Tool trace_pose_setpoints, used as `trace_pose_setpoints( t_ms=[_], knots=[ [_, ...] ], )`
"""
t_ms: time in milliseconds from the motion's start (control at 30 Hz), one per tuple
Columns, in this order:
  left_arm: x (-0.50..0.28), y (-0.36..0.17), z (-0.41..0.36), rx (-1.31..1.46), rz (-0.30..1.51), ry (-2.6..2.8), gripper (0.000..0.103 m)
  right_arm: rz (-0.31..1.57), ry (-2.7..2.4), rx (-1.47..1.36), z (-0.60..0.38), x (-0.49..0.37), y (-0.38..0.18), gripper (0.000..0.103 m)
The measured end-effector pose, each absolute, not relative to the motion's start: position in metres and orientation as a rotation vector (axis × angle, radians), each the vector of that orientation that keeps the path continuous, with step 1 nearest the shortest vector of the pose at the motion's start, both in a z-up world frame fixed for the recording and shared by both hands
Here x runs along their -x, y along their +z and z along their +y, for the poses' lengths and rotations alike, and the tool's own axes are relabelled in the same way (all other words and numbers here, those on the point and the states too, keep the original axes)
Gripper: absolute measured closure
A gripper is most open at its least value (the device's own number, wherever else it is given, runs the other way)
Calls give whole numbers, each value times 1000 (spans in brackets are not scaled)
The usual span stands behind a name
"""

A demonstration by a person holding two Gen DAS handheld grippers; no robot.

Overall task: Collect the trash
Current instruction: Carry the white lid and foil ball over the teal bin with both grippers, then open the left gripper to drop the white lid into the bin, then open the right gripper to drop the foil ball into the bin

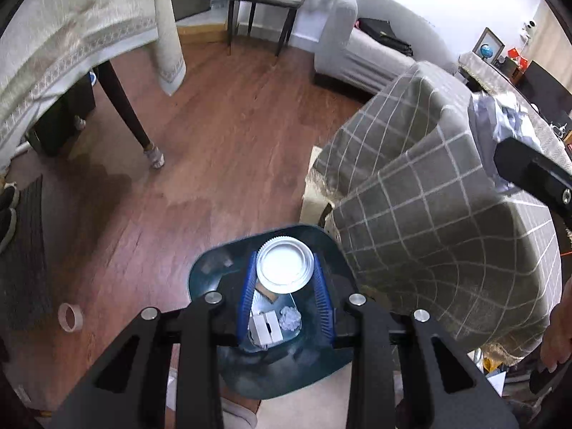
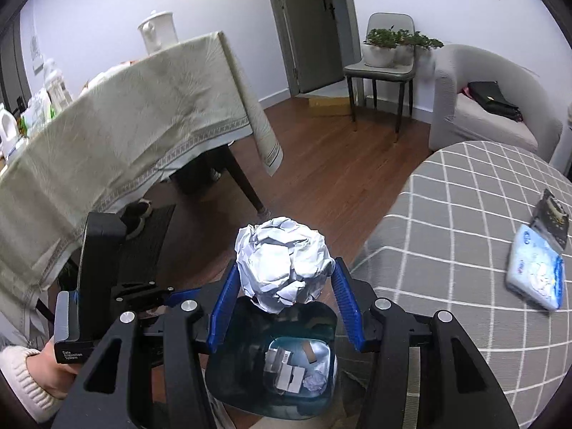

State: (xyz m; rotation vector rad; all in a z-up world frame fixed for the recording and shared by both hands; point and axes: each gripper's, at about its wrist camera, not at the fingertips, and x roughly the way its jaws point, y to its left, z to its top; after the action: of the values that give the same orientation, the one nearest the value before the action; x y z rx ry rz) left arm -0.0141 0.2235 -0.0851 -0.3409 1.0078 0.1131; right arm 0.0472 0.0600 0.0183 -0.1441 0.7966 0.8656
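Currently, both grippers over bin; entries below.
Left gripper (image 1: 285, 287): black frame, blue ribbed pads; jaws narrow, clamped on the two sides of a round silver metal lid (image 1: 284, 265) with a white centre and ridged rim.
Lid position: directly above the open mouth of the bin, flat face toward the camera.
Right gripper (image 2: 284, 298): same build; jaws moderately wide, pads pressed on both sides of a large crumpled ball of white paper (image 2: 282, 262).
Paper ball position: above the far rim of the bin in the right wrist view; it also shows at the right edge of the left wrist view.
Bin: dark teal translucent plastic waste bin (image 1: 207, 268), rounded-square mouth, standing on the brown wood-plank floor (image 1: 221, 136).
Bin contents: small white box (image 1: 266, 329), small crumpled white wad (image 1: 290, 318), other scraps too small to identify.
Beside bin: low table under a grey cloth with white grid lines (image 2: 461, 221), just beside the bin; pale blue tissue pack (image 2: 535, 275) lying on it.
Floor: roll of tape (image 1: 70, 317), well apart from the bin.
Person: hand in a cream knit cuff (image 2: 25, 379) on the left gripper's handle.
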Motion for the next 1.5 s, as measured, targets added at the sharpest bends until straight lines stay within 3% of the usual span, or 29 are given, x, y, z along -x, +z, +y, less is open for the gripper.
trace_pose_setpoints(
  t_ms=[800, 967, 1367, 1500],
  knots=[
    [29, -173, 233, 313, 1230, 74, 67, 949, 900, 231, 109, -44, -25, 50],
    [35, -165, 241, 334, 1200, 67, 51, 981, 888, 248, 120, -46, -39, 50],
    [50, -108, 273, 328, 1031, 146, 49, 1050, 872, 322, 137, -42, -71, 50],
    [53, -87, 282, 336, 974, 176, 53, 1090, 859, 353, 139, -40, -90, 50]
  ],
)
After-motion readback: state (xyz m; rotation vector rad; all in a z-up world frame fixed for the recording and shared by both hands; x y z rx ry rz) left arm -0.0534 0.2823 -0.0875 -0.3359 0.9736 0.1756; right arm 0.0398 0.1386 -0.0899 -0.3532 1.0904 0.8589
